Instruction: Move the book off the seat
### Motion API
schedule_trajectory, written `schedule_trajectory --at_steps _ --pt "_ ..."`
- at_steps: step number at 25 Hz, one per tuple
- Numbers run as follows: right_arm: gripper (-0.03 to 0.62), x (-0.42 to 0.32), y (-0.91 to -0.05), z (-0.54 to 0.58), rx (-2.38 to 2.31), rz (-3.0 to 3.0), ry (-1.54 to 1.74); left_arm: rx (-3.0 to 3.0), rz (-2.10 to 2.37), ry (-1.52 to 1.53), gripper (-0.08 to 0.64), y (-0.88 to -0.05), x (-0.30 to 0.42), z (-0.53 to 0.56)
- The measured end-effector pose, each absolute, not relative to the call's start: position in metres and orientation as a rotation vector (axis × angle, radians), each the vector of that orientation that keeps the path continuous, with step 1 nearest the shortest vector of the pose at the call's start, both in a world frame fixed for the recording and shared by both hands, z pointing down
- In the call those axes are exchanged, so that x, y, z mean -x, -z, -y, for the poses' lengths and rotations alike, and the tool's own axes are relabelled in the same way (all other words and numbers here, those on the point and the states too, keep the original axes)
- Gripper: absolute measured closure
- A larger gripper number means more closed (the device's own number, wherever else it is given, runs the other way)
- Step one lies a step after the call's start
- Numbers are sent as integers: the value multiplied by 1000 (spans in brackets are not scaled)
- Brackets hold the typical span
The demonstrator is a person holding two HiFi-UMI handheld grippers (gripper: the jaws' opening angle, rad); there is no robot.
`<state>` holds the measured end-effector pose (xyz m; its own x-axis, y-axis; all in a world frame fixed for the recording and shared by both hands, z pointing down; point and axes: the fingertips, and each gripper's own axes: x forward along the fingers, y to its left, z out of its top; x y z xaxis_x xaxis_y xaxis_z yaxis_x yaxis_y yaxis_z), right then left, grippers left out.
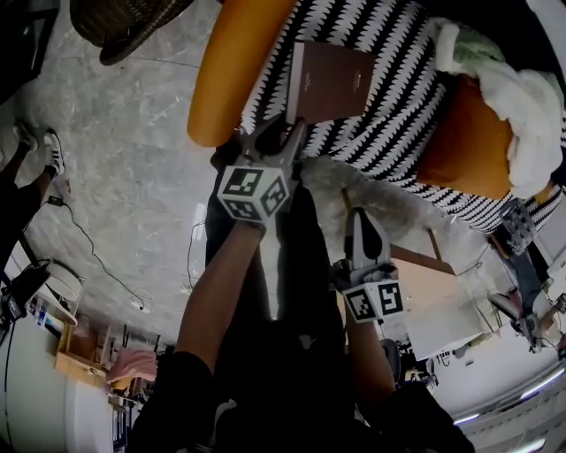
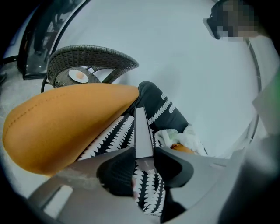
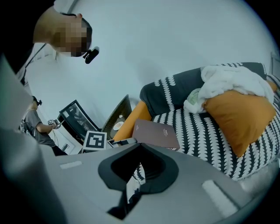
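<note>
A brown hardcover book (image 1: 329,81) stands tilted over the black-and-white patterned sofa seat (image 1: 398,115). My left gripper (image 1: 285,131) is shut on its near edge. In the left gripper view the book's pale page edge (image 2: 142,131) runs straight up between the two dark pads (image 2: 118,170), which press on both covers, with the left gripper (image 2: 143,153) centred on it. From the right gripper view the book (image 3: 156,133) hangs just above the seat (image 3: 205,131). My right gripper (image 1: 361,217) hovers lower, off the sofa, shut with nothing in it, its tips (image 3: 141,146) together.
An orange bolster (image 1: 234,62) lies left of the book. An orange cushion (image 1: 464,142) and a white blanket (image 1: 522,106) are on the right. A dark wicker chair (image 1: 124,26) stands on the grey floor. A wooden table (image 1: 442,292) is near my right side.
</note>
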<state>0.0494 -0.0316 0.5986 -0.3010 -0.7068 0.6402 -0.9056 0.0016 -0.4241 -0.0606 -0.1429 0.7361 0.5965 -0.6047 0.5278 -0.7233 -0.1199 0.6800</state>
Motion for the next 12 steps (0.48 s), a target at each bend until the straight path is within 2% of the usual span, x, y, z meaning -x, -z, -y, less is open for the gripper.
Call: schedule_trajectory --at_steps 12 --pt "584 -64 -583 27 -1748 2036 -1161 -1937 1105 -173 416 -697 62 152"
